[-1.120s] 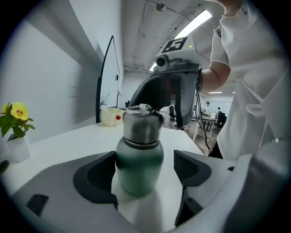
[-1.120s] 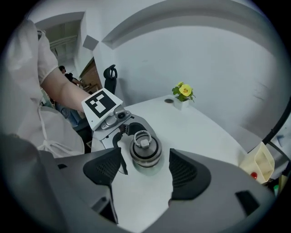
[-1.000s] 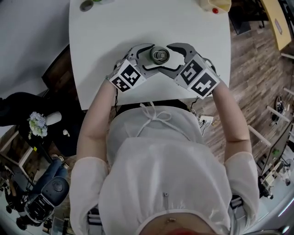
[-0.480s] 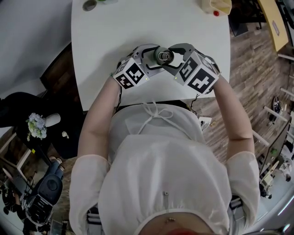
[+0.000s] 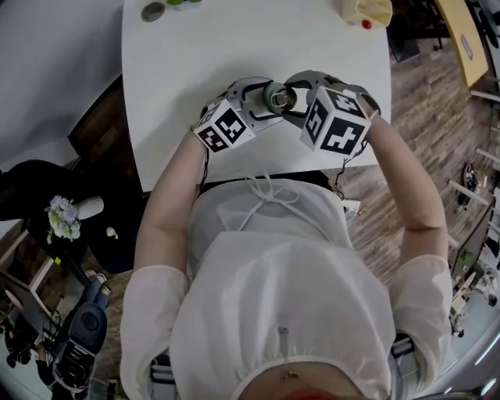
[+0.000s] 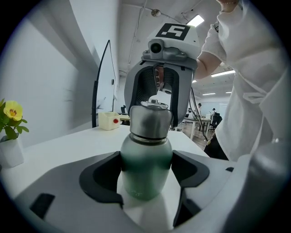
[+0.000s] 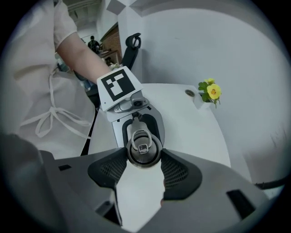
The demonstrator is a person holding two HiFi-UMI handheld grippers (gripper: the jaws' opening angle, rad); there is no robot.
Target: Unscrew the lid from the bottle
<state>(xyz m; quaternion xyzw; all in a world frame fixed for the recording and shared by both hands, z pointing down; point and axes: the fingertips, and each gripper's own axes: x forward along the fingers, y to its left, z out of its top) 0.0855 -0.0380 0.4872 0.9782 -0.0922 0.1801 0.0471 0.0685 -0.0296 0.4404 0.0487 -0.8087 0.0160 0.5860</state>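
Observation:
A green metal bottle (image 6: 145,166) with a steel lid (image 6: 151,120) stands on the white table (image 5: 195,55), near its front edge. My left gripper (image 6: 145,175) is shut on the bottle's green body, with a pad pressing on each side. From above, my right gripper (image 7: 144,159) is shut on the lid (image 7: 144,148), whose ring handle faces the camera. In the head view the bottle (image 5: 279,96) sits between the left gripper (image 5: 258,100) and the right gripper (image 5: 294,98).
A pale yellow box with a red button (image 5: 365,9) stands at the table's far right. A yellow flower in a small white vase (image 7: 208,93) and a grey disc (image 5: 150,11) are at the far left. The person's body is close behind the table's front edge.
Both grippers have closed in from wide apart, the left onto the bottle's body and the right onto the lid. The right gripper's marker cube has since turned a little.

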